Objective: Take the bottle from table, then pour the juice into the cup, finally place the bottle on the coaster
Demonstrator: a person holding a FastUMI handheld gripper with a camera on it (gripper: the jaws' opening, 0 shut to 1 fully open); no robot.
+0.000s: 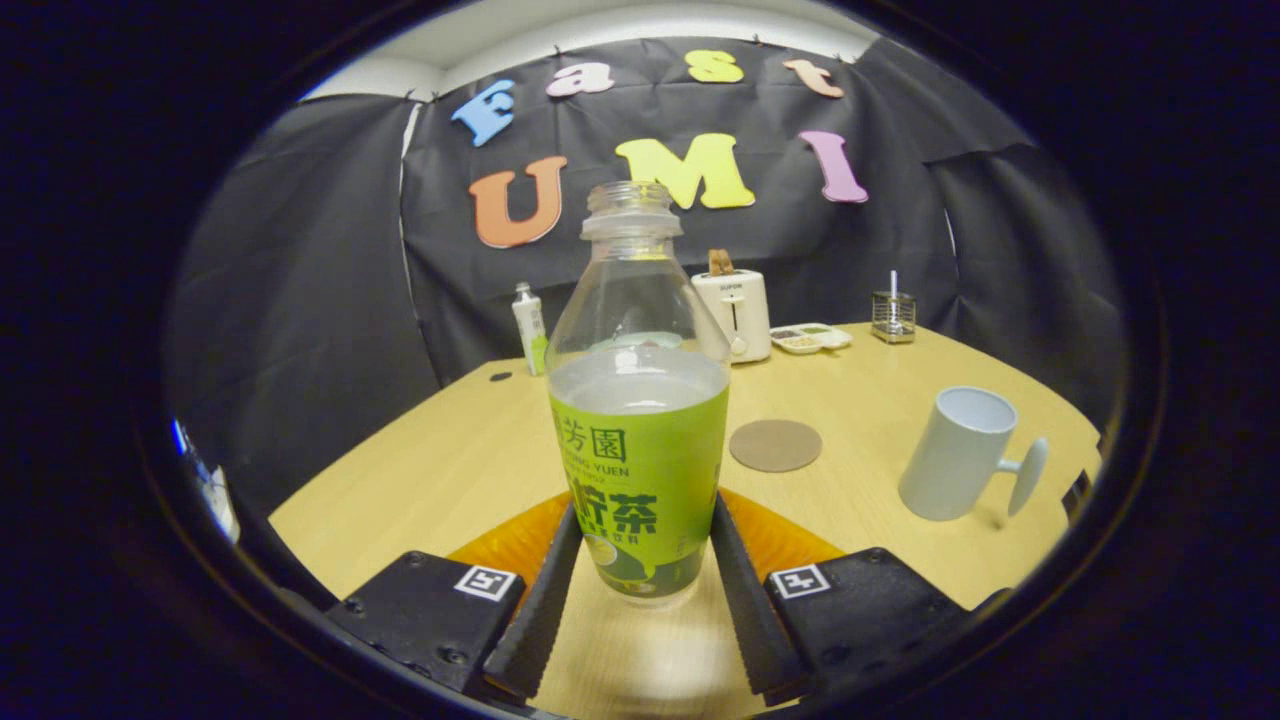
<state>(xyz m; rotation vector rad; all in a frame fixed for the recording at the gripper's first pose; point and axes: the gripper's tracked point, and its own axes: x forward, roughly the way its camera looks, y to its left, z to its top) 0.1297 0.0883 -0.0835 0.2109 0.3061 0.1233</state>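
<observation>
A: Where was the gripper (640,560)?
B: Low centre, fingers pressed on both sides of the bottle (638,450), which stood uncapped on the table (420,470).
A: Advice?
B: Lift upright; cup (958,452) sat right, coaster (775,445) centre. Toaster (733,312) read "SUPOR"

Dim booth, sharp ctr, fisheye-warped edges

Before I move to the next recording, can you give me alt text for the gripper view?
An uncapped bottle with a green label stands on the wooden table between the claw fingers, which flank its base; contact is unclear. Beyond it lie a round coaster and, to the right, a white cup; a toaster stands by the back wall.
</observation>
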